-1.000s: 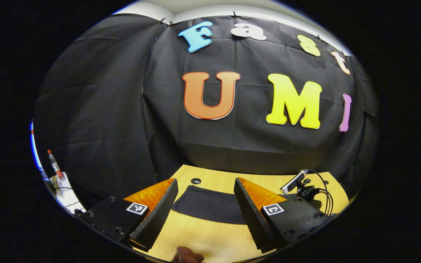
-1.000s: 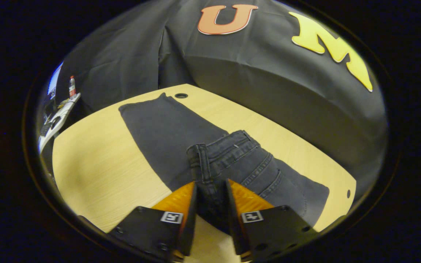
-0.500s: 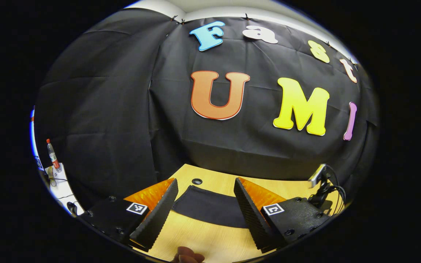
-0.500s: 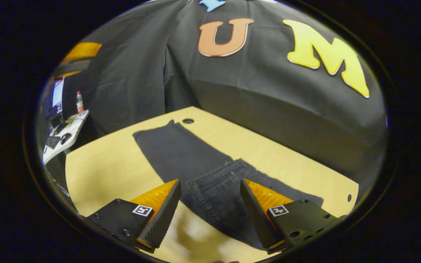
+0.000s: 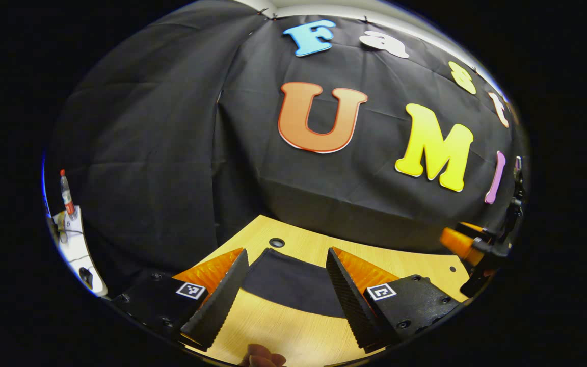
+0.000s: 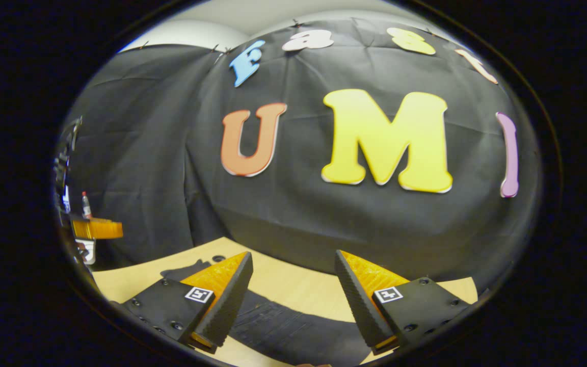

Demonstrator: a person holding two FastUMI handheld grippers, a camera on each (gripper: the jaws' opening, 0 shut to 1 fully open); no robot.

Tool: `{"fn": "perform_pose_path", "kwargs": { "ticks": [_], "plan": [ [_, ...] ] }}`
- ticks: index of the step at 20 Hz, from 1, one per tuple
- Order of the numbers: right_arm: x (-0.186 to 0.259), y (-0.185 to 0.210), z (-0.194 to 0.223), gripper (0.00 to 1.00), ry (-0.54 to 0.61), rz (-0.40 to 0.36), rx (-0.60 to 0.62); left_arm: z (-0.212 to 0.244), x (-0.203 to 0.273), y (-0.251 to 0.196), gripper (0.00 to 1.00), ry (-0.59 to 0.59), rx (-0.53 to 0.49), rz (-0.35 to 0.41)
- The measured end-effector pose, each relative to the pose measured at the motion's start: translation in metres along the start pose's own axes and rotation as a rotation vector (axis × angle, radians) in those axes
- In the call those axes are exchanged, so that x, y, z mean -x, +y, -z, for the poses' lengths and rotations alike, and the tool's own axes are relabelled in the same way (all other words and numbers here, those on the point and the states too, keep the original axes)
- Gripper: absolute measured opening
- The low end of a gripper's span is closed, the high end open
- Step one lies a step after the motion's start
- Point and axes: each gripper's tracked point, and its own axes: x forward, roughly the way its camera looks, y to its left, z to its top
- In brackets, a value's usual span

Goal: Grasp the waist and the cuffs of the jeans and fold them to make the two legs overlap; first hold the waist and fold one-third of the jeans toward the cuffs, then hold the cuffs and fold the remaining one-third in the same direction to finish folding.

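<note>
Jeans (image 5: 293,284) flat on table (image 5: 278,331), left hand-held gripper (image 5: 283,295) fingers apart, right hand-held gripper (image 6: 293,300) fingers apart, both level, aimed fwd.

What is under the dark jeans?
The dark denim jeans lie flat on the light wooden table, whose bare top shows around them. Anything between cloth and wood is covered, so I cannot tell.

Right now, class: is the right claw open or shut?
Open. In the right gripper view the right claw has its fingers spread wide apart, above the jeans on the table, gripping nothing.
</note>
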Motion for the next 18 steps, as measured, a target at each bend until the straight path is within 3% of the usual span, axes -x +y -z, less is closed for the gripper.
{"fn": "perform_pose_path", "kwargs": {
  "ticks": [5,9,18],
  "plan": [
    [0.041,-0.069,-0.048,0.99,-0.134,0.136,-0.045,0.038,-0.027,0.022,0.99,0.086,0.194,0.045],
    [0.080,-0.119,-0.080,0.98,-0.245,0.272,-0.006,0.078,-0.046,0.048,0.99,0.178,0.390,0.017],
    [0.134,-0.174,-0.088,0.98,-0.257,0.420,-0.027,0.119,-0.075,0.068,0.99,0.271,0.727,0.007]
  ]
}}
